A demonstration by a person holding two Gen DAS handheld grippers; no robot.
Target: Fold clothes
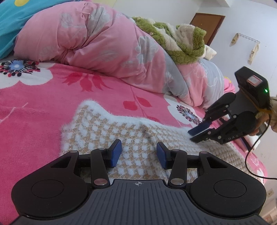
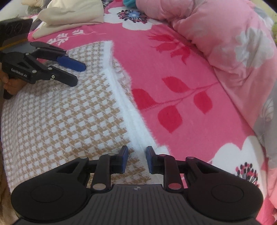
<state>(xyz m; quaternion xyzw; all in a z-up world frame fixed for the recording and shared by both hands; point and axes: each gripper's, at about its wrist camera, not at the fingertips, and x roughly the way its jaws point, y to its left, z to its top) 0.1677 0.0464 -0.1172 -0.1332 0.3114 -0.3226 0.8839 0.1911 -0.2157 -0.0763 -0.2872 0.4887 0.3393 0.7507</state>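
A tan-and-white houndstooth knit garment [image 1: 138, 131] with fuzzy white trim [image 2: 136, 128] lies flat on the pink flowered bedspread [image 2: 190, 72]. My left gripper [image 1: 138, 153] hovers low over the garment's near part, jaws open with only fabric below them; it also shows at the left of the right wrist view as the left gripper [image 2: 79, 74]. My right gripper [image 2: 137, 156] points steeply down at the garment's white trimmed edge. Its blue pads [image 2: 125, 160] stand a narrow gap apart, astride the trim without pressing it. In the left wrist view the right gripper [image 1: 196, 134] sits at the garment's right edge.
A bunched pink and grey quilt [image 1: 103, 43] lies along the far side of the bed, with a green and cream fleece [image 1: 183, 39] on top. A beige cloth [image 2: 72, 13] lies at the back left. A black cable [image 1: 249, 161] hangs off the right gripper.
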